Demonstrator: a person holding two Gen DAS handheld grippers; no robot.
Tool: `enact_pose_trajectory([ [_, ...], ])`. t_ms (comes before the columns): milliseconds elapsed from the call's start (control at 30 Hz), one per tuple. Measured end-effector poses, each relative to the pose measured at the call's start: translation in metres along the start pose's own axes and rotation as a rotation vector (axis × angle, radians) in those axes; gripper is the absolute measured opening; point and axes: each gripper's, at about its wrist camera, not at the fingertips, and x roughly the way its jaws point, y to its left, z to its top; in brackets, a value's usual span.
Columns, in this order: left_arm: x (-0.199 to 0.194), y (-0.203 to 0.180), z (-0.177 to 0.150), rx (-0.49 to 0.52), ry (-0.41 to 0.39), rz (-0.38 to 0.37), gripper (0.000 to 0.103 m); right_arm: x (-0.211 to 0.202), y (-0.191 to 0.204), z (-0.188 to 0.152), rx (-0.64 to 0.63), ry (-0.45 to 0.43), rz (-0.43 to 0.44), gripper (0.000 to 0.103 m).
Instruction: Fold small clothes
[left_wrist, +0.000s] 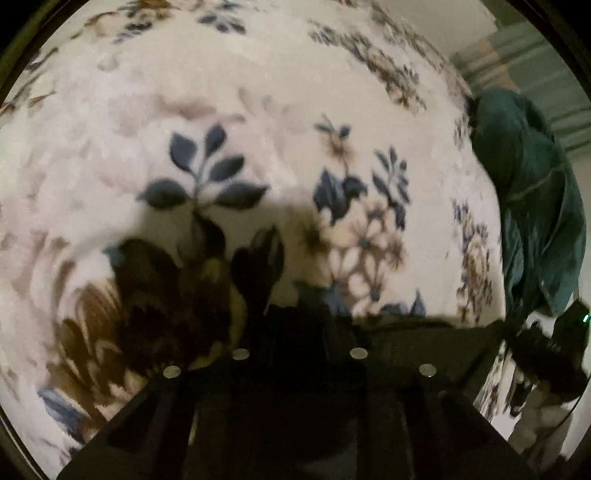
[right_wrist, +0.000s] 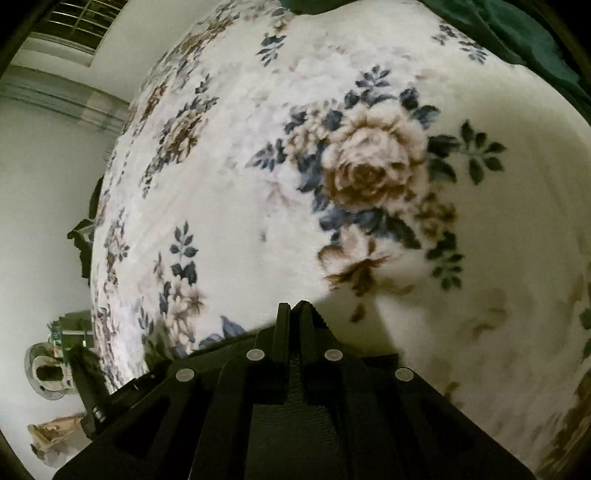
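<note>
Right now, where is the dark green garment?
The crumpled dark green garment lies at the far right edge of the white floral blanket in the left wrist view; the right wrist view shows it at the top right corner.

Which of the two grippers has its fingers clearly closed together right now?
The right gripper: its two black fingers meet with nothing between them above the floral blanket. The left gripper is too dark and blurred to judge.

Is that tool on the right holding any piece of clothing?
No, the right tool has its fingers closed together over the floral blanket with nothing between them; the green garment lies far off.
</note>
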Motion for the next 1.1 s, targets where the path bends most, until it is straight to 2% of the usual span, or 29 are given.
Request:
enact_pose_trajectory([
  [133,-0.001,0.013,0.007,-0.086,-0.02,-0.05,0.01,-0.003,-0.001,-0.003,-0.03,-0.03,-0.078,0.003],
  [200,0.015,0.032,0.017,-0.18,0.007,-0.082,0.007,0.0,0.0,0.0,-0.056,-0.047,-0.114,0.003],
  [233,0.021,0.042,0.021,-0.235,0.013,-0.097,0.004,0.01,-0.002,0.002,-0.053,-0.033,-0.133,0.003],
  [300,0.027,0.049,0.028,-0.271,0.037,-0.119,0.002,0.036,-0.006,0.006,-0.072,0.023,-0.198,0.003],
  [367,0.019,0.04,0.034,-0.204,0.059,-0.099,0.002,0.06,-0.006,0.005,-0.109,0.105,-0.239,0.003],
  [400,0.011,0.032,0.035,-0.138,0.061,-0.066,0.003,0.07,-0.006,0.006,-0.132,0.175,-0.221,0.004],
  [433,0.001,0.021,0.033,-0.046,0.063,-0.018,0.003,0.07,-0.007,0.007,-0.129,0.21,-0.19,0.004],
  [500,-0.013,0.008,0.022,0.071,0.082,0.032,0.006,0.048,-0.018,0.007,-0.074,0.241,-0.108,0.017],
  [567,-0.03,0.006,0.004,0.13,0.067,0.102,0.022,0.017,-0.032,-0.001,-0.031,0.212,-0.05,0.047],
  [633,-0.043,0.012,-0.019,0.136,0.082,0.118,0.049,-0.023,-0.053,-0.025,0.031,0.168,-0.012,0.053],
  [667,-0.049,0.02,-0.036,0.124,0.105,0.135,0.053,-0.035,-0.061,-0.037,0.055,0.17,0.002,0.054],
  [767,-0.055,0.05,-0.091,0.063,0.152,0.241,0.054,-0.049,-0.082,-0.087,0.129,0.216,0.012,0.054],
  [867,-0.049,0.081,-0.139,-0.02,0.203,0.317,0.053,-0.029,-0.083,-0.132,0.135,0.291,0.0,0.054],
  [967,-0.049,0.089,-0.158,-0.015,0.15,0.303,0.057,-0.005,-0.08,-0.162,0.143,0.297,0.042,0.052],
  [1000,-0.046,0.089,-0.158,-0.014,0.15,0.282,0.069,-0.001,-0.077,-0.168,0.136,0.257,0.047,0.047],
  [1033,-0.042,0.089,-0.157,-0.014,0.16,0.258,0.087,0.0,-0.078,-0.171,0.151,0.245,0.046,0.032],
  [1067,-0.035,0.088,-0.154,-0.012,0.182,0.229,0.093,0.0,-0.08,-0.174,0.179,0.241,0.049,0.027],
  [1100,-0.029,0.085,-0.152,-0.012,0.203,0.237,0.097,-0.003,-0.083,-0.174,0.196,0.224,0.056,0.02],
])
